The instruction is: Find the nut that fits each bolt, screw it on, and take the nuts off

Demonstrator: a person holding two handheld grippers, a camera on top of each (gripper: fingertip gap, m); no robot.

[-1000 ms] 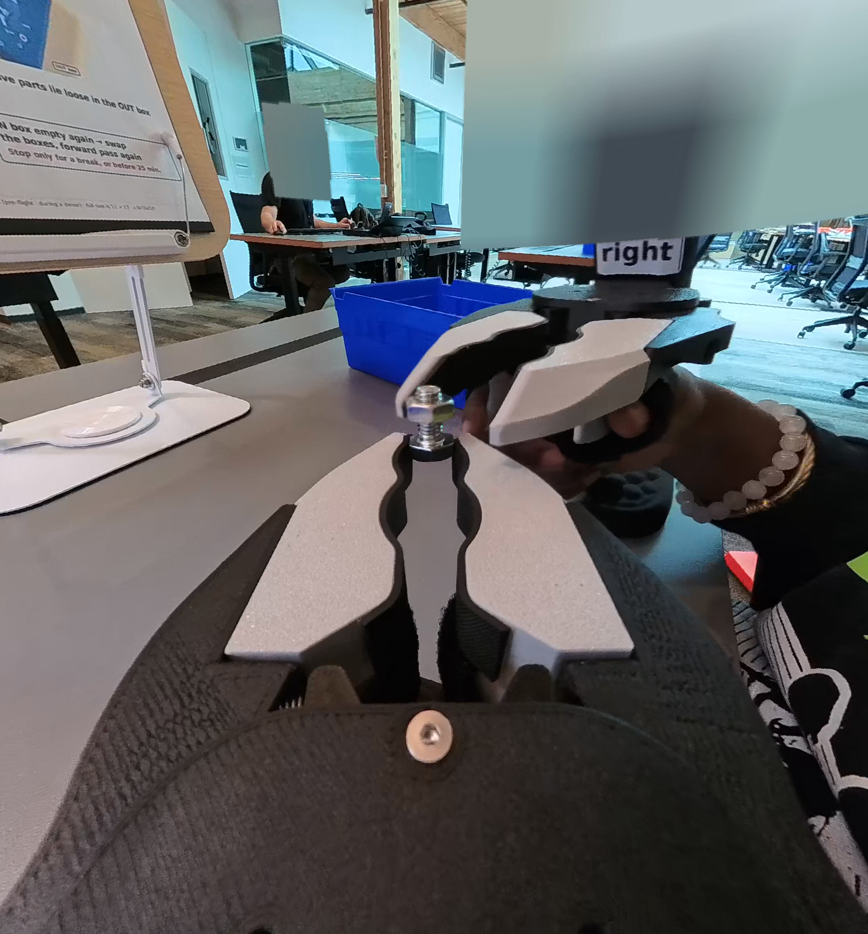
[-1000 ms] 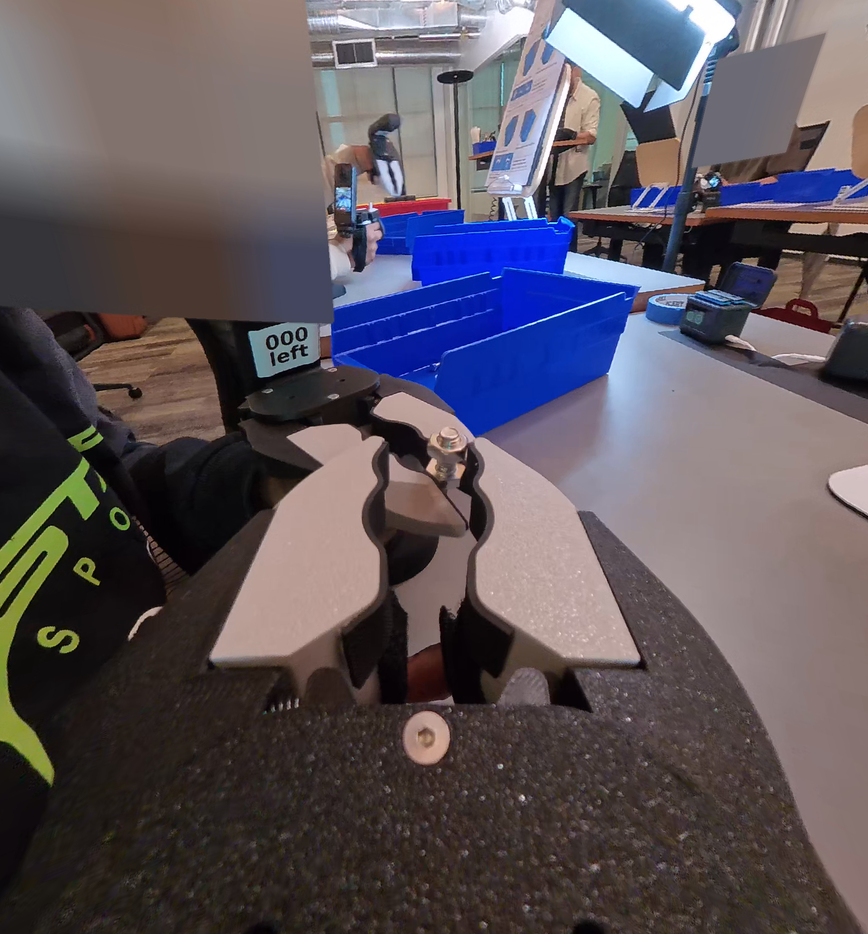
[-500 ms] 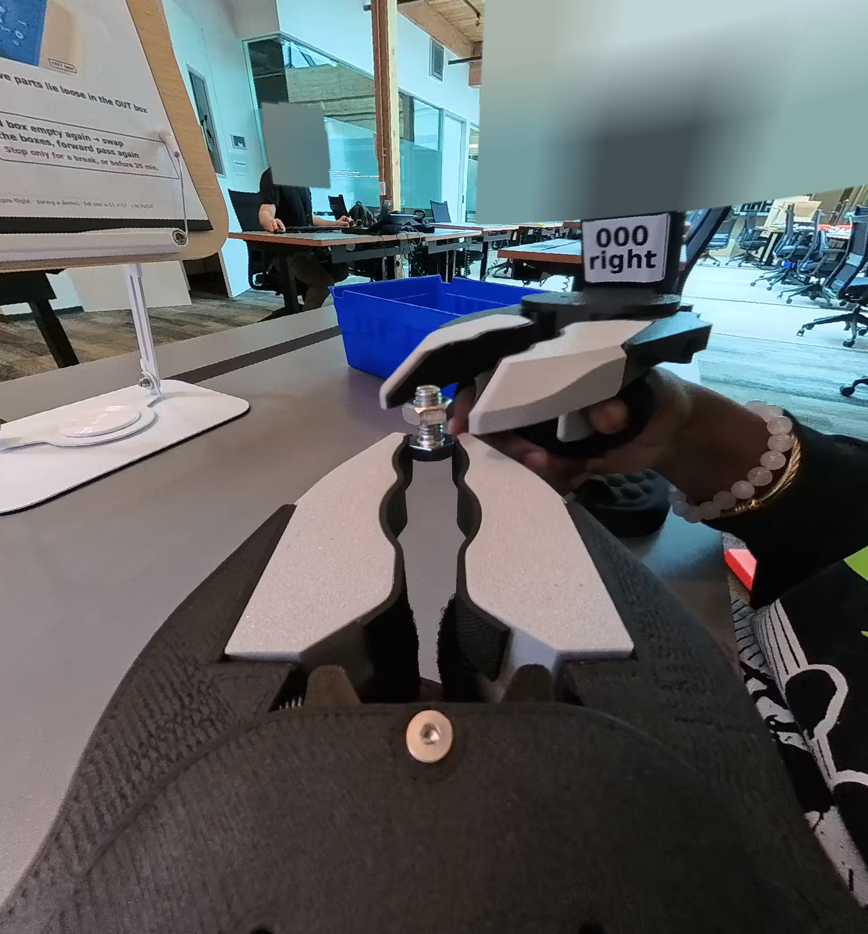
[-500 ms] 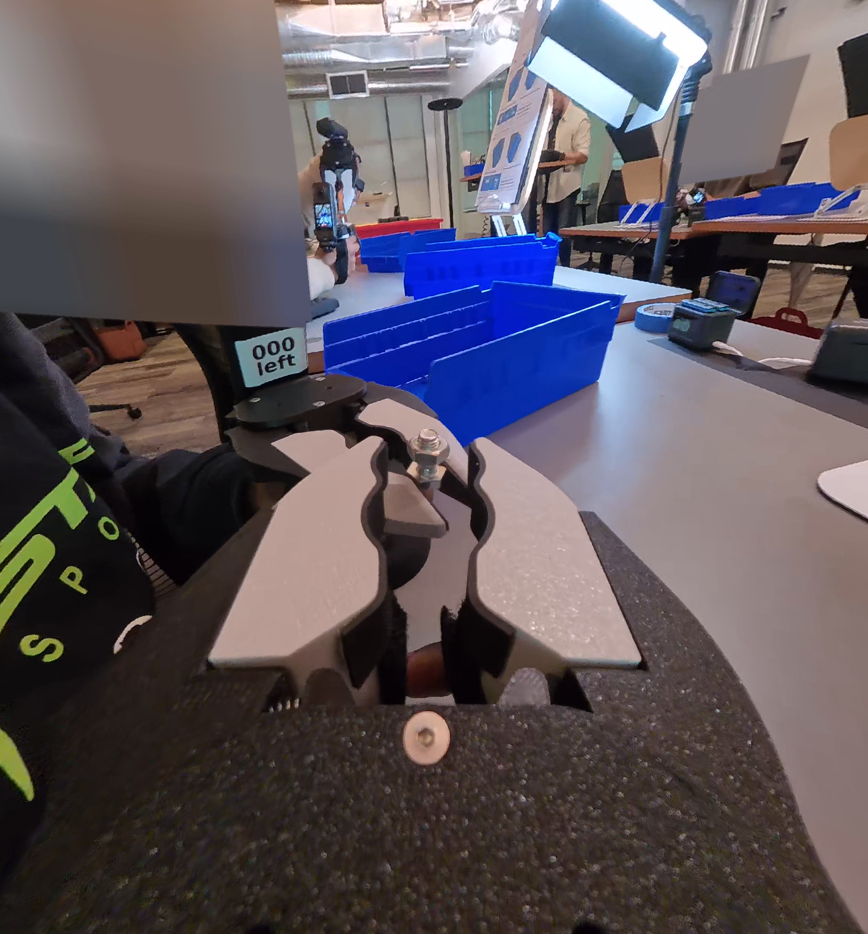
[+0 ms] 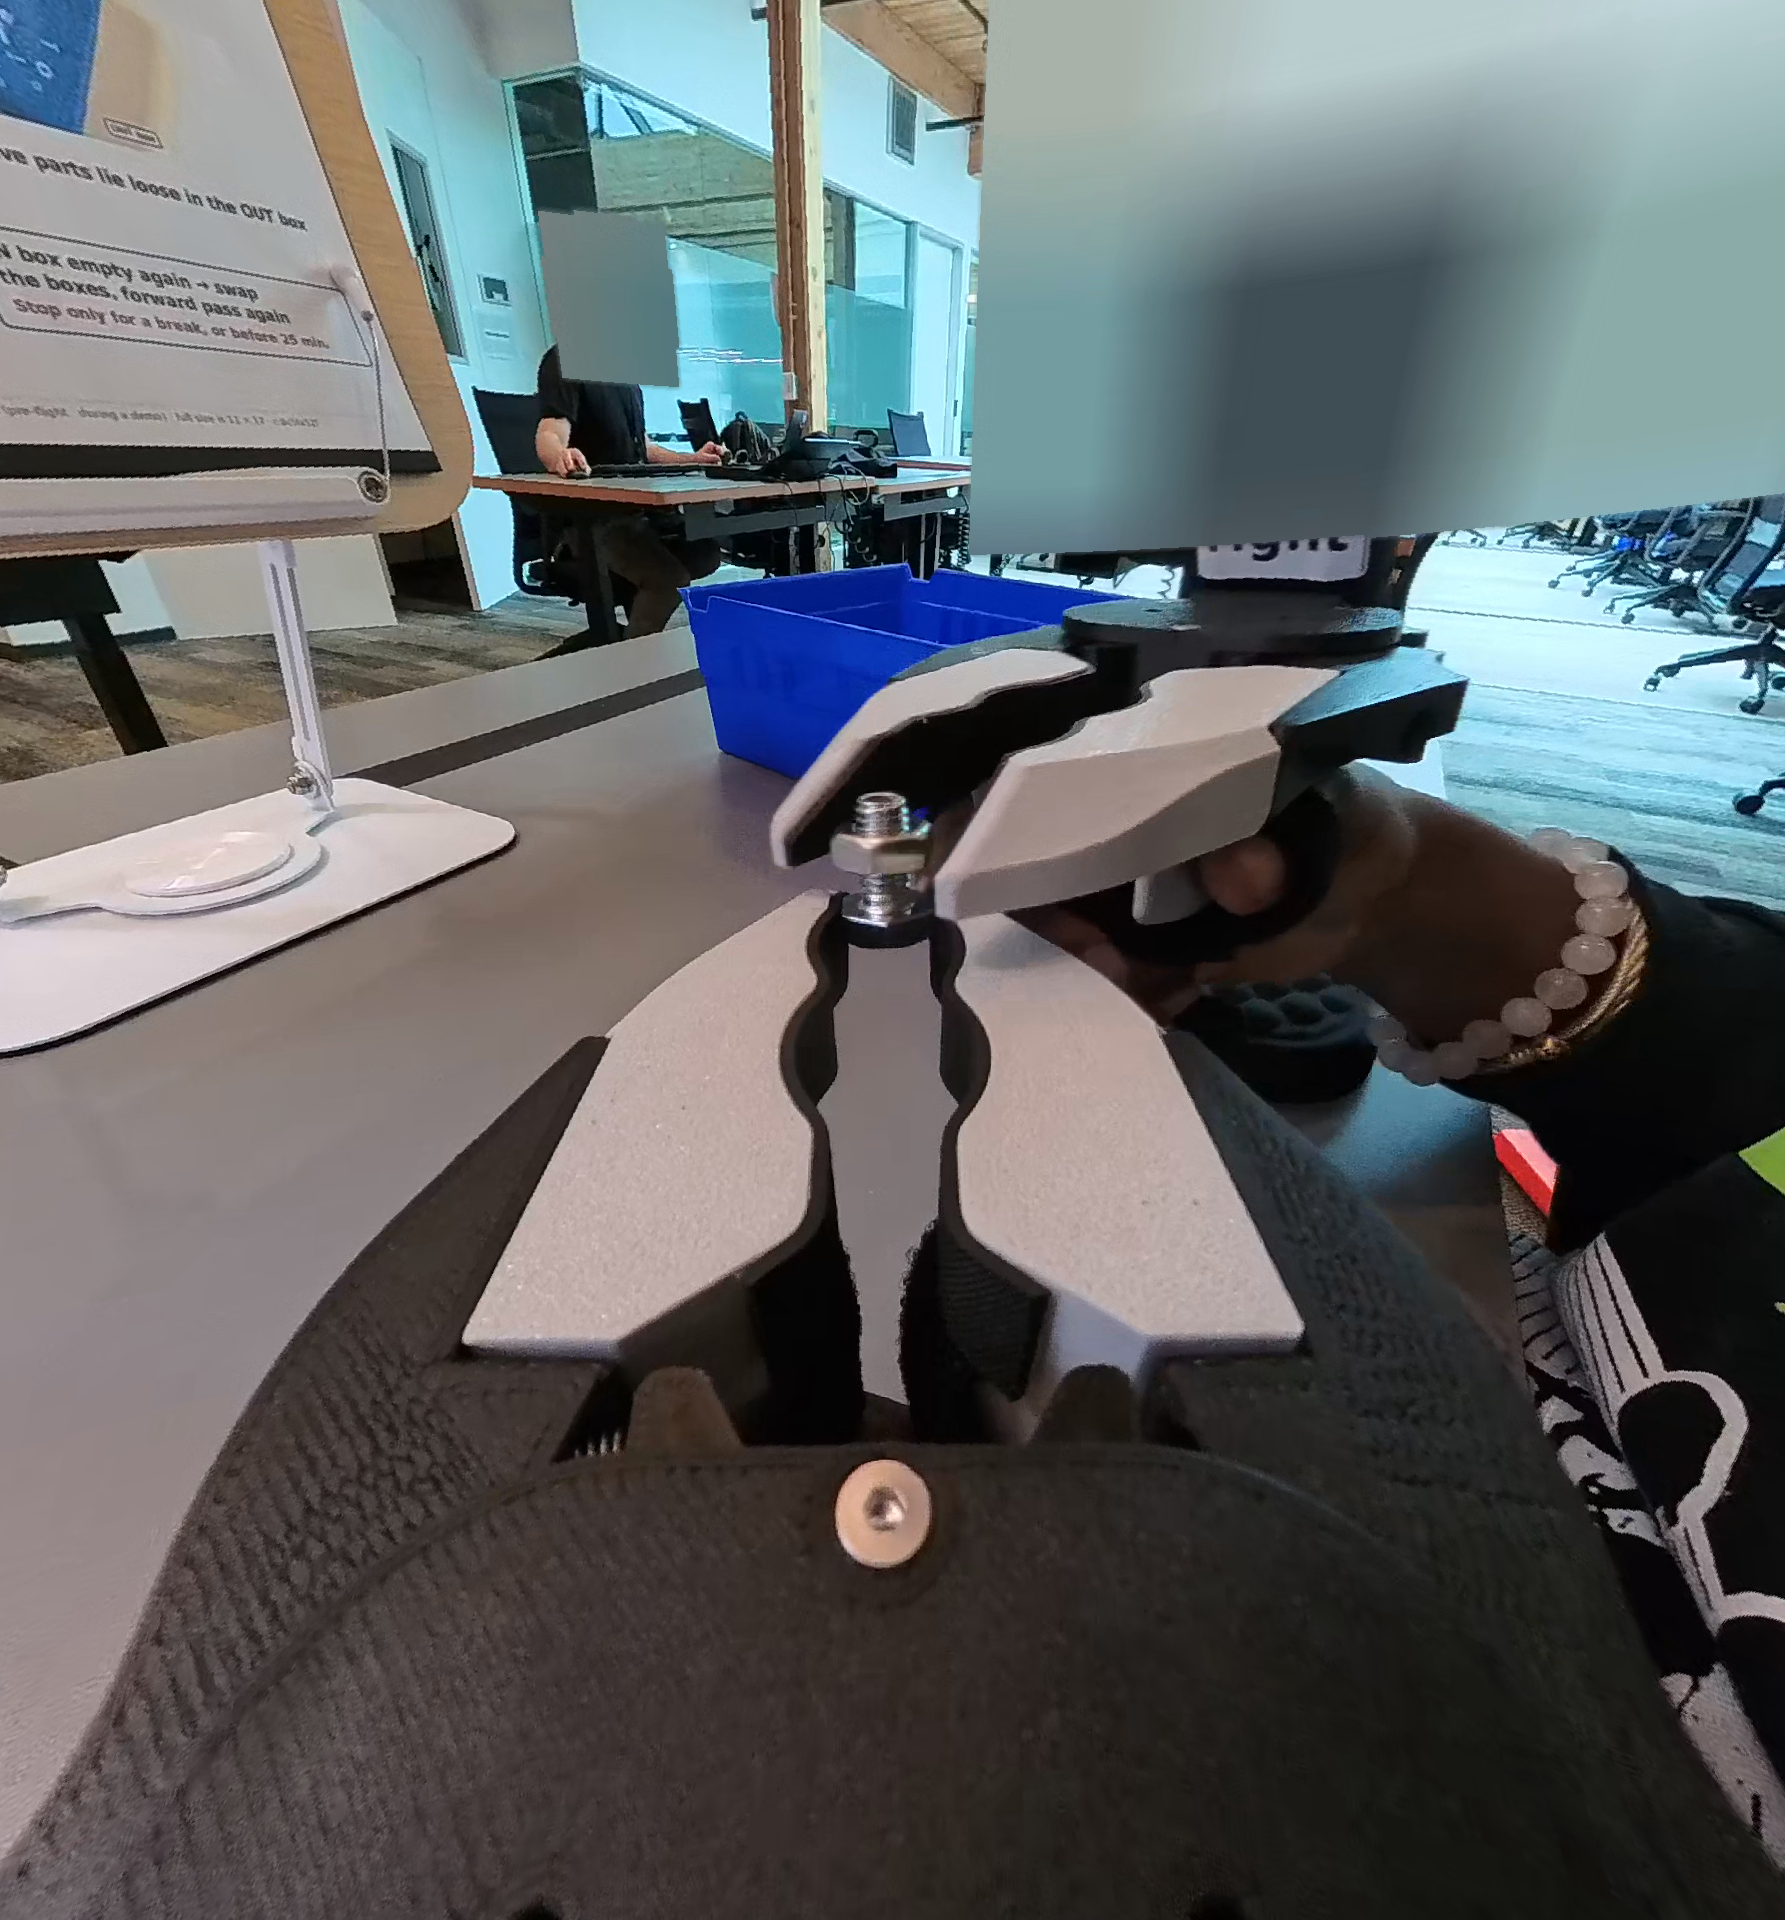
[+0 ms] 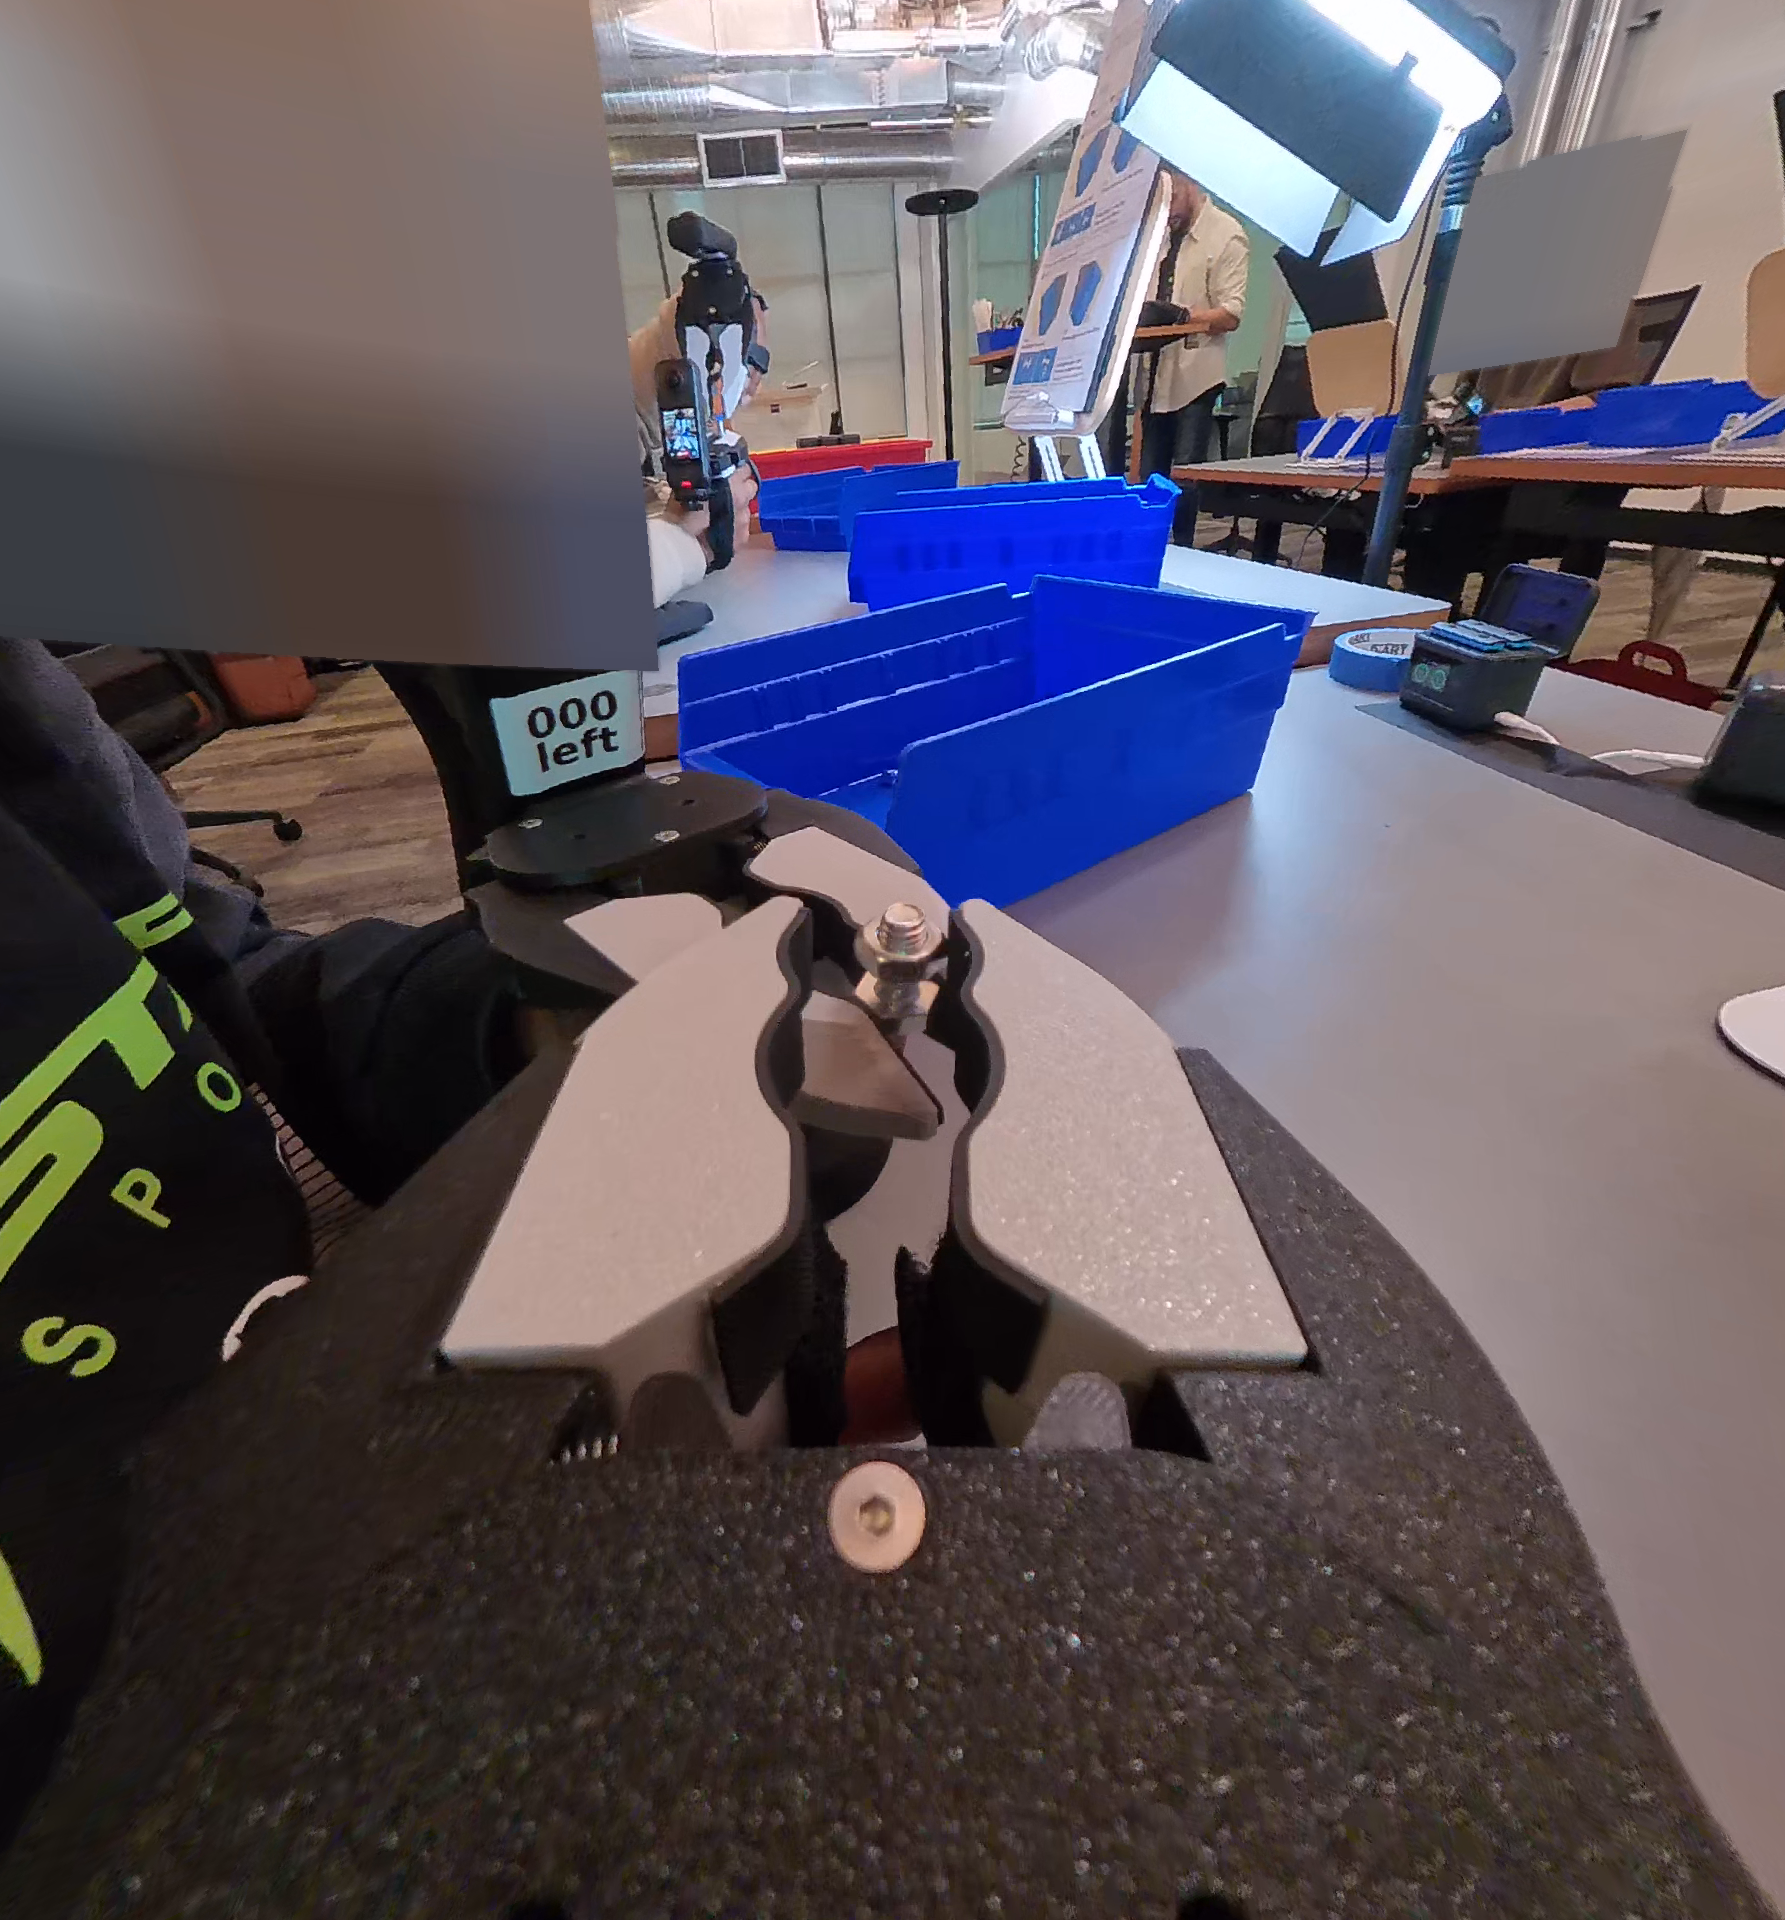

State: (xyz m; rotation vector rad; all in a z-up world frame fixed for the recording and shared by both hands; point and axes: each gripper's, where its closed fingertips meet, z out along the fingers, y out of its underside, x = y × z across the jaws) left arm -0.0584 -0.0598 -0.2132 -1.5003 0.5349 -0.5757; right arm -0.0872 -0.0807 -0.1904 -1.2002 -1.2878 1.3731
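Blue bin [image 5: 815, 665] sits just behind the bolt [image 5: 880, 914] both grippers clamp.

The bolt [image 5: 880, 906]'s head sits hidden between the left gripper [image 5: 883, 940]'s fingertips. Above the bolt, a blur patch cuts off the right gripper [image 5: 872, 852]'s label [image 5: 1283, 556].

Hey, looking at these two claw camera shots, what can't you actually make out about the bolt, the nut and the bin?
- Bolt head: left wrist view, hidden between the left claw tips.
- Whether the nut is going on or coming off: neither view shows.
- Nut's far faces: right wrist view, covered by the right claw fingers.
- Blue bin contents: both views, hidden by its walls.
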